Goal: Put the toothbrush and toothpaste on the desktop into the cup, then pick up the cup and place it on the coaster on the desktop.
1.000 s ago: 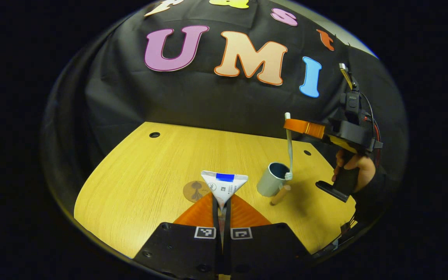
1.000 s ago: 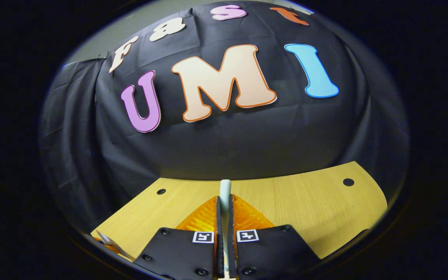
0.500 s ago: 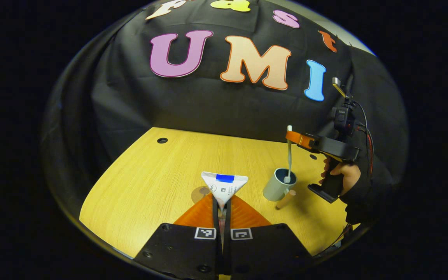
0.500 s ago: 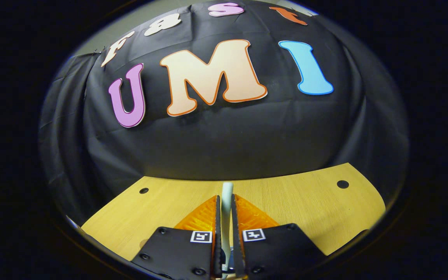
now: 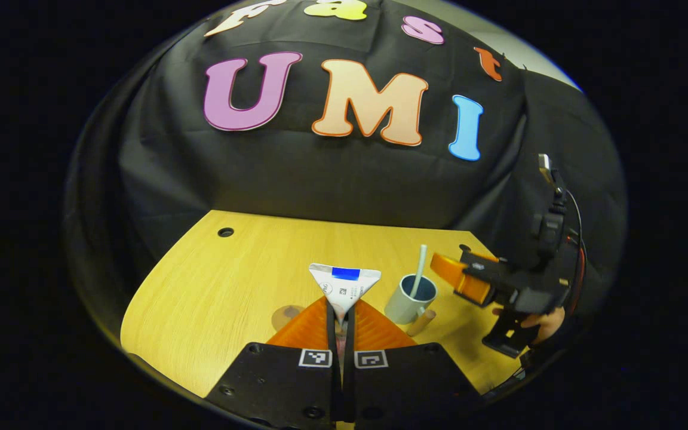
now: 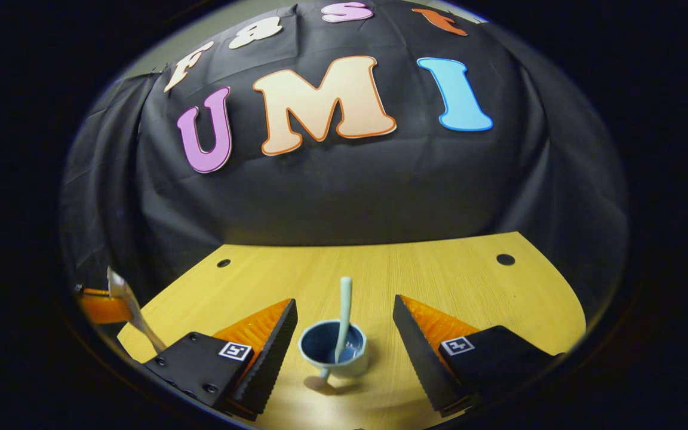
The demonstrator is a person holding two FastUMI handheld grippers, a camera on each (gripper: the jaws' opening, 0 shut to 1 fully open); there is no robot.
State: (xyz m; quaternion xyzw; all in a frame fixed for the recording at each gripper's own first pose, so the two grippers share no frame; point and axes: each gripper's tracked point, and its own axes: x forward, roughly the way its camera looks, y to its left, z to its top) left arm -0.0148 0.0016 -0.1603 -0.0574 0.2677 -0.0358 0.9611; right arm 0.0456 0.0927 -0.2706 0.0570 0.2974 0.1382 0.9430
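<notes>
A pale toothbrush (image 6: 344,310) stands head-down in the grey-blue cup (image 6: 333,353) on the wooden desktop (image 6: 451,280). My right gripper (image 6: 344,334) is open, its fingers (image 6: 272,340) standing apart on either side of the cup and above it. In the left gripper view the cup (image 5: 407,298) with the toothbrush (image 5: 419,270) sits right of centre, and the right gripper (image 5: 469,280) hangs open just right of it. My left gripper (image 5: 342,316) is shut on the white toothpaste tube (image 5: 344,286), held above the desk. A round brown coaster (image 5: 287,316) lies left of my fingers.
A wooden handle (image 5: 420,322) juts from the cup toward the desk's front. A hand (image 5: 544,319) holds the right gripper's grip at the desk's right edge. Round cable holes (image 5: 225,232) sit near the back corners. Black cloth (image 5: 332,167) closes off the back.
The right gripper lowered the toothbrush into the cup, let it go and opened, backing off toward the right. The left gripper still holds the toothpaste and shifted slightly.
</notes>
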